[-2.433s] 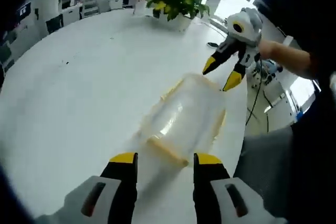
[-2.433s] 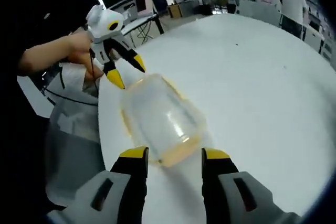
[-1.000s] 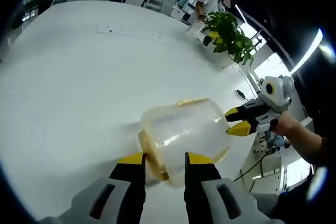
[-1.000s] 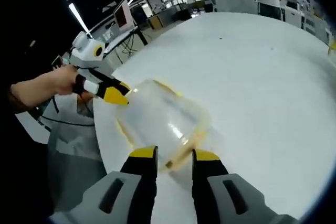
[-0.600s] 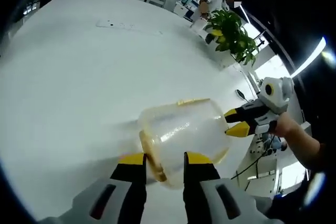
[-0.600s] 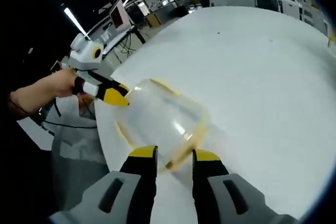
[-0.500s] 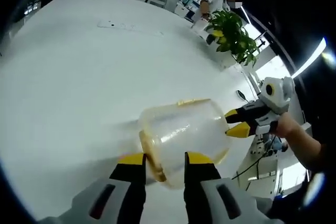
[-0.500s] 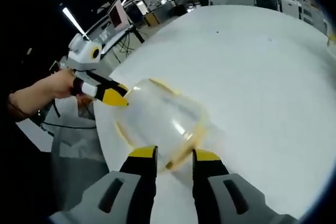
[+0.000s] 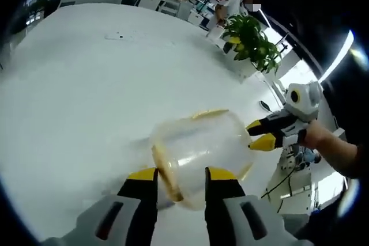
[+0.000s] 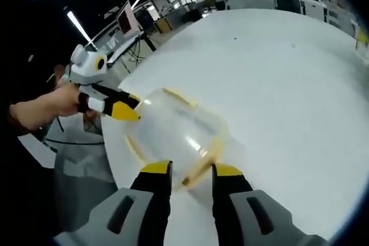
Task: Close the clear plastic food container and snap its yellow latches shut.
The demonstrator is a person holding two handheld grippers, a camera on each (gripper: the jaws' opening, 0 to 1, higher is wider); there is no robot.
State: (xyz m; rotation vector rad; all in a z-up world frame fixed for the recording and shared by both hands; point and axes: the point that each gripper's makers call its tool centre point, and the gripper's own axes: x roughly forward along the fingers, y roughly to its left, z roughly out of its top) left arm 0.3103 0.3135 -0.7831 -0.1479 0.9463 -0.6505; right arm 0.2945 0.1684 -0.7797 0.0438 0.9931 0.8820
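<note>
A: Surroundings first. Wide white bench (image 9: 86, 84), round-edged, mostly bare. A potted plant (image 9: 251, 41) stands at its far side in the left gripper view. Desks and a monitor (image 10: 128, 18) lie beyond the bench edge in the right gripper view, and a person's hand (image 10: 49, 108) holds the other tool there.

B: Anything in the way of the container?

A: Nothing lies between the tools and it. The clear container (image 9: 199, 148) sits on the bench near the edge, with yellow latches (image 9: 164, 171) along its rim. It is blurred, so I cannot tell whether the lid is fully seated.

B: Left gripper?

A: The left gripper (image 9: 179, 178) has its jaws one on each side of the near end of the container, right at the yellow latch. They are narrowed, but contact is not clear, so I cannot tell if they grip. In the right gripper view it (image 10: 124, 108) meets the container's far end with its yellow tips close together.

B: Right gripper?

A: The right gripper (image 10: 185, 172) also straddles its near end of the container (image 10: 176, 136), with a yellow latch (image 10: 199, 168) between the jaws. Same doubt: narrowed, grip not readable. From the left gripper view it (image 9: 256, 133) touches the container's opposite end.
</note>
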